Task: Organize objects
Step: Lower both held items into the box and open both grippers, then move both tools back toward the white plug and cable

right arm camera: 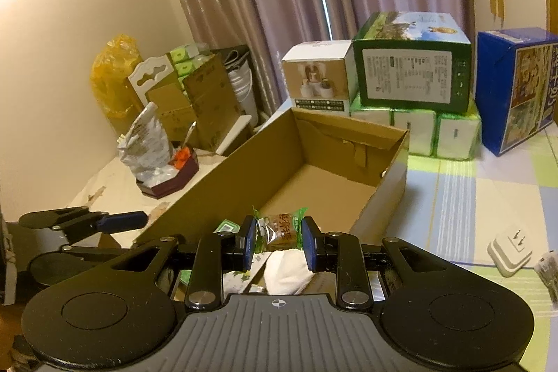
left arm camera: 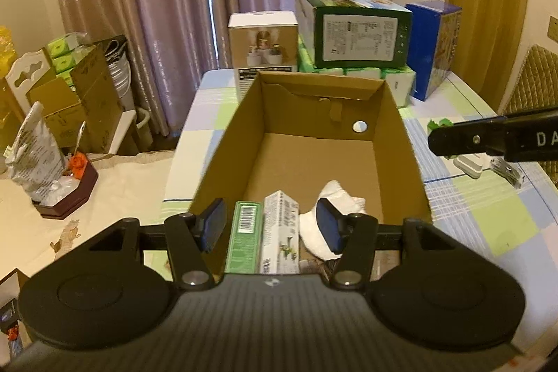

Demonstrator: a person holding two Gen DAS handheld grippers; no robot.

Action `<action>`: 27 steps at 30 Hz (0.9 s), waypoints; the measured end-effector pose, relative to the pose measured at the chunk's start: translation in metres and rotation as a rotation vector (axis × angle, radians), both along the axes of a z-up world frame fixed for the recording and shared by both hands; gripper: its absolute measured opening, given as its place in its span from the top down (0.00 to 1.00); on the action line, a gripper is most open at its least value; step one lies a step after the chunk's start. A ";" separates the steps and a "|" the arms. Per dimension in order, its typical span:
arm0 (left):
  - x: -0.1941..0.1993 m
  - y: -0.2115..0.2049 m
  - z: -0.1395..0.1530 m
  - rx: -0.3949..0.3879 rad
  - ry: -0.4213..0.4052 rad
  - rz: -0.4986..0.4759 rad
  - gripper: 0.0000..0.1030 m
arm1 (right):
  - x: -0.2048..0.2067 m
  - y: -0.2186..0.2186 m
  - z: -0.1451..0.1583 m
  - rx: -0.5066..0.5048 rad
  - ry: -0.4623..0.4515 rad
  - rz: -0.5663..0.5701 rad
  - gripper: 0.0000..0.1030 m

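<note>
Right gripper (right arm camera: 275,239): jaws closed on a snack packet (right arm camera: 279,230), held clear above the near end of the cardboard box (right arm camera: 223,173).
Snack packet: brown with green crimped ends, long axis crosswise between the pads, ends pointing left and right toward each pad.
Key relation: packet just over the near rim of the box, bare box floor ahead and below; likely only a short move forward and down before release.
Left gripper (left arm camera: 272,229): jaws wide open, holding nothing, poised over the near end of the box.
Box contents: green carton (left arm camera: 244,239) and white carton (left arm camera: 280,232) side by side at the near left, long axes running near to far; white cloth (left arm camera: 334,215) to their right.
Nearer gripper: right, already carrying the packet.
Box: on the checked table (left arm camera: 488,215), long axis near to far, far half bare.
Right of box: white plug adapter (right arm camera: 509,250) on the table, apart from the box.
</note>
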State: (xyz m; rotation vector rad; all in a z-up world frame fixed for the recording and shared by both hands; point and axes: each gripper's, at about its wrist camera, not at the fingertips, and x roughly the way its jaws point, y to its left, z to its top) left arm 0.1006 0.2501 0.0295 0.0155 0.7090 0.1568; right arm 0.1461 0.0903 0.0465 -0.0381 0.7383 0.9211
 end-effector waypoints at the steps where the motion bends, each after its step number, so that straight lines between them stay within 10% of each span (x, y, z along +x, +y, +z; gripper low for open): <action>1: -0.002 0.002 0.001 0.001 -0.002 0.007 0.49 | 0.000 0.002 0.000 0.003 0.005 0.004 0.76; 8: -0.015 0.019 0.005 -0.015 -0.024 0.066 0.47 | 0.002 0.022 -0.004 0.042 0.049 0.080 0.70; 10: -0.018 0.021 0.005 -0.007 -0.020 0.076 0.47 | 0.002 0.027 -0.004 0.052 0.043 0.090 0.29; 11: -0.019 0.021 0.004 0.001 -0.016 0.079 0.46 | 0.001 0.027 -0.003 0.062 0.032 0.083 0.24; 27: -0.055 -0.007 0.016 -0.059 -0.047 0.088 0.30 | -0.028 -0.065 0.013 0.087 0.027 -0.064 0.14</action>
